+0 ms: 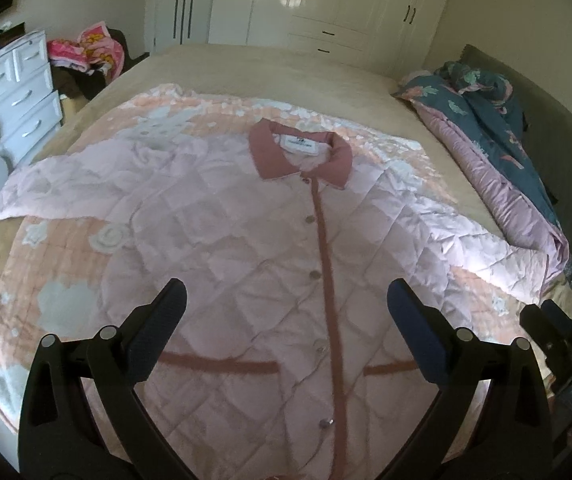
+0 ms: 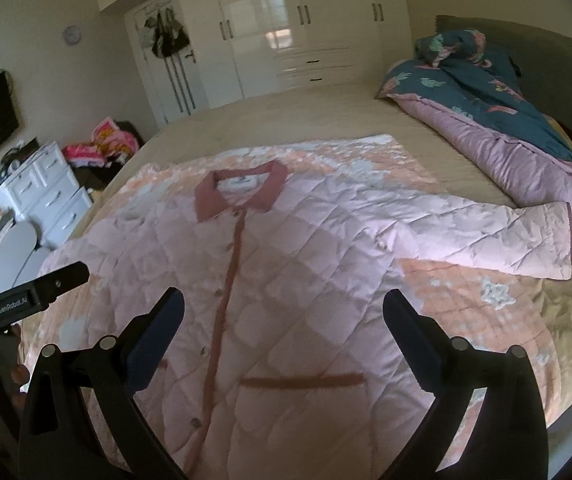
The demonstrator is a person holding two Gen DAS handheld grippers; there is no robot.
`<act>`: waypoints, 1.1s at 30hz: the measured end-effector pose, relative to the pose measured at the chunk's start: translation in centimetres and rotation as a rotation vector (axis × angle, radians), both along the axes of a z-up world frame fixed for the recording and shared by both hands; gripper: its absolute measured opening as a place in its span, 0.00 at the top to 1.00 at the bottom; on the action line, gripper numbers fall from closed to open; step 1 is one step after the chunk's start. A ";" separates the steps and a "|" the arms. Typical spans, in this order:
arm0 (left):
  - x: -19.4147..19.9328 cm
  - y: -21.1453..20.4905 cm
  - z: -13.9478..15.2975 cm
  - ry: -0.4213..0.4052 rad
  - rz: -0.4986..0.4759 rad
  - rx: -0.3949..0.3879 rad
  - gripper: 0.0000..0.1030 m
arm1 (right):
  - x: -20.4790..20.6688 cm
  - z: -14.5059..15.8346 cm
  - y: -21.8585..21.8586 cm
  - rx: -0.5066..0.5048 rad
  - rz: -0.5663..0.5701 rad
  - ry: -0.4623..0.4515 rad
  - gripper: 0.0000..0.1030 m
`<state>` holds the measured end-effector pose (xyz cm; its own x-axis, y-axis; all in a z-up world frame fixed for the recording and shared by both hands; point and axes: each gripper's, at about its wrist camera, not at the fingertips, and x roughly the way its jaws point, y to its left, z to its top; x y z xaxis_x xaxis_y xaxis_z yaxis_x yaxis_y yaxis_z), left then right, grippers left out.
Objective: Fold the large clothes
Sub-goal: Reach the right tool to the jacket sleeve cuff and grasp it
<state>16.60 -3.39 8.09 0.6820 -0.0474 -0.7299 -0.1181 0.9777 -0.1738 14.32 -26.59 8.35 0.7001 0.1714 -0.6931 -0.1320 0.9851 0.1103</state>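
Left wrist view: the left gripper [image 1: 286,304] hovers with its jaws spread wide and nothing between them, above the lower front of a pink quilted jacket [image 1: 246,240]. The jacket lies flat and buttoned on a peach blanket [image 1: 66,280] on the bed; its dark pink collar [image 1: 301,152] sits straight ahead, one sleeve reaching off to each side.

Right wrist view: the right gripper [image 2: 284,312] is likewise wide open and empty over the jacket's hem, a pocket trim [image 2: 301,381] just ahead between the fingers. The other gripper's body shows at far left, a rolled duvet [image 2: 505,120] ahead to the right
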 end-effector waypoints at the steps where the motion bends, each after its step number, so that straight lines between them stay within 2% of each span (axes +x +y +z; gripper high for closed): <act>1: 0.5 -0.3 0.1 -0.002 -0.002 0.000 0.09 | 0.4 0.1 -0.4 0.011 -0.008 -0.002 0.04; 5: 2.8 -1.1 -0.1 0.004 -0.005 -0.018 0.09 | 1.7 0.5 -2.1 0.026 -0.053 -0.021 0.04; 8: 4.2 -1.7 -0.3 0.014 -0.004 -0.018 0.09 | 2.7 1.0 -4.3 0.089 -0.088 -0.057 0.04; 14: 6.7 -3.3 -1.5 0.043 -0.015 -0.017 0.09 | 4.7 0.2 -7.9 0.132 -0.177 -0.064 0.04; 20: 8.8 -4.8 -3.0 0.066 -0.034 -0.016 0.09 | 6.5 -1.3 -10.9 0.107 -0.271 -0.059 0.04; 33: 12.8 -8.9 -6.5 0.116 -0.093 0.035 0.09 | 9.8 -7.1 -18.0 0.171 -0.450 0.014 0.04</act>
